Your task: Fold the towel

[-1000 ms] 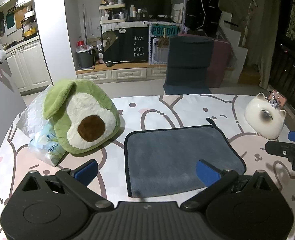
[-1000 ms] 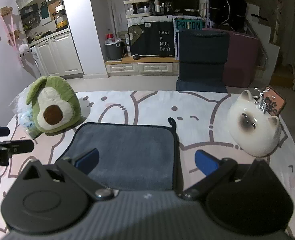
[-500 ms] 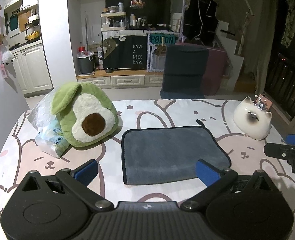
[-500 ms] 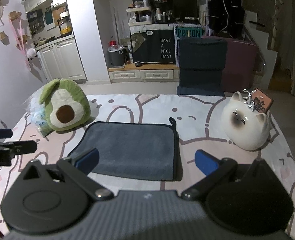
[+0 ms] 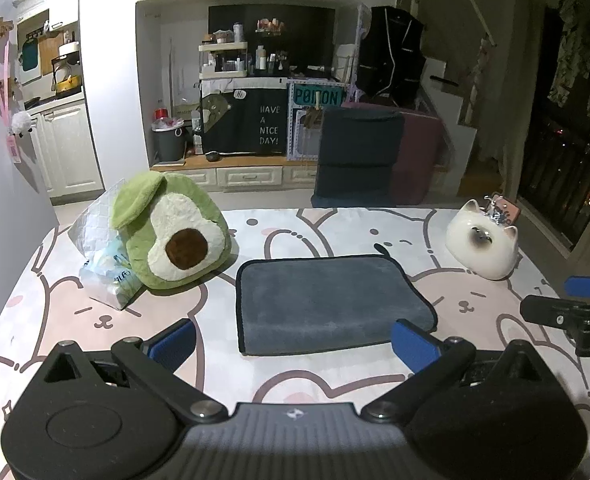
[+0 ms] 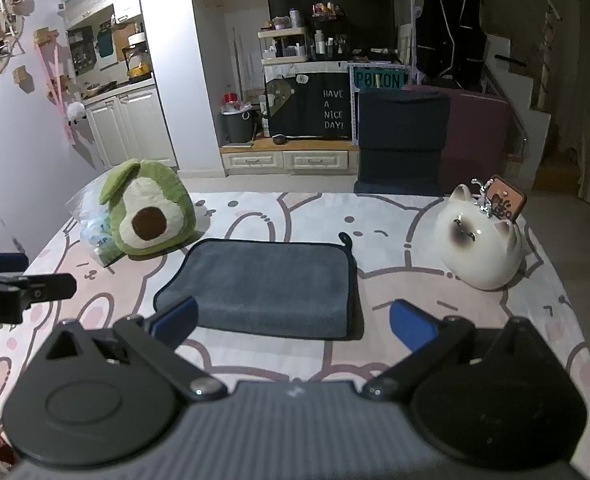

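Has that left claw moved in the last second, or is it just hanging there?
Yes. The left claw has backed away: the grey towel and avocado plush look smaller and farther off in its view.

Grey towel (image 5: 327, 302) with black edging at centre frame, on a pink-and-white bunny-print tablecloth (image 5: 335, 228). Green avocado plush (image 5: 171, 236) at left, white cat figurine (image 5: 481, 246) with dark face at right.
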